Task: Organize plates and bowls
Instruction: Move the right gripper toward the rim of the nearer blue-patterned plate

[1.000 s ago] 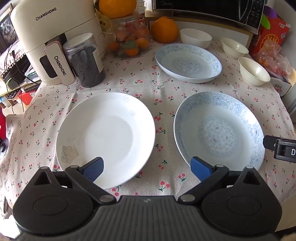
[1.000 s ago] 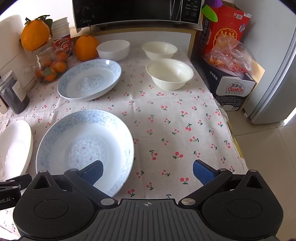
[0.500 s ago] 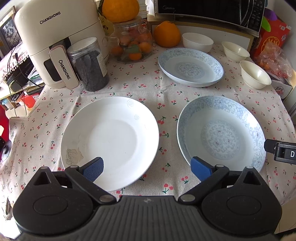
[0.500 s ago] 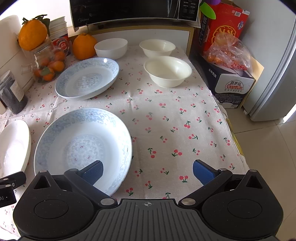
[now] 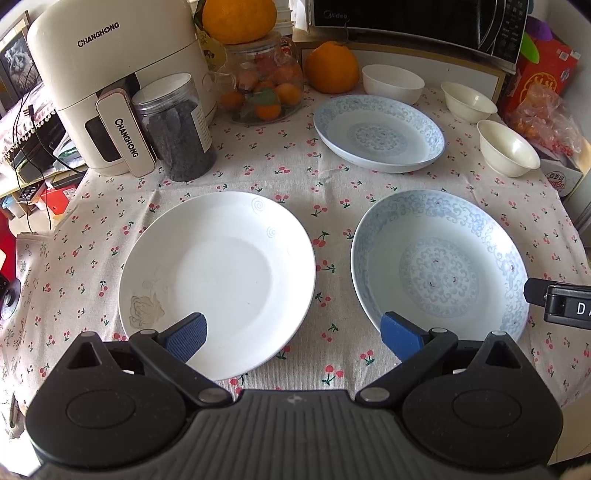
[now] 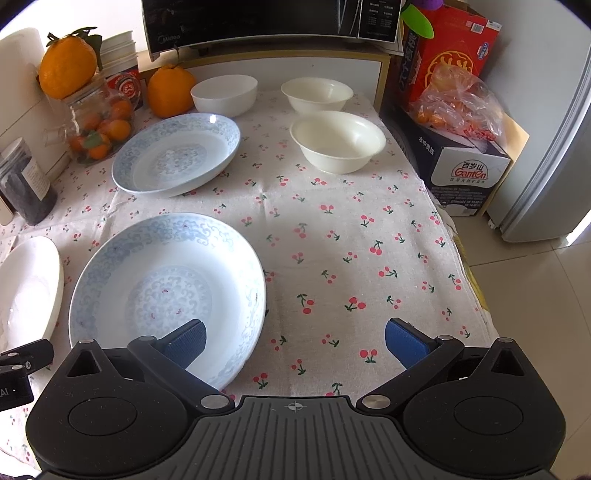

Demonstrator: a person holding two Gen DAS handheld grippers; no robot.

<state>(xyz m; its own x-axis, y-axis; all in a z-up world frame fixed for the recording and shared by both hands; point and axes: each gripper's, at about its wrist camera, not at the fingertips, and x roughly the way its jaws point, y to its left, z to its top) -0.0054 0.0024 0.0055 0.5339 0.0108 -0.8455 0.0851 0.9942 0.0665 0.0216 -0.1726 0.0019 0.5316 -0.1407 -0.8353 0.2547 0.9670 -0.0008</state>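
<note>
Two handheld grippers side by side. The left gripper (image 5: pixel 293 334) has its blue-padded fingers (image 5: pixel 186 336) spread wide, holding nothing. The right gripper (image 6: pixel 293 341) likewise has its fingers (image 6: pixel 404 341) spread apart and empty.

Read "CHANGHONG" twice on the cream air fryer (image 5: pixel 122 74): once across its upper body, once running down its handle (image 5: pixel 125 138). Read "Midea" on the black microwave (image 5: pixel 417 22), faint at its left end. Read "GanEn" in red, under small Chinese characters, on the white carton (image 6: pixel 469 173). Made out only "D" on the right tool's housing (image 5: pixel 569 308); other print too small to read.
</note>
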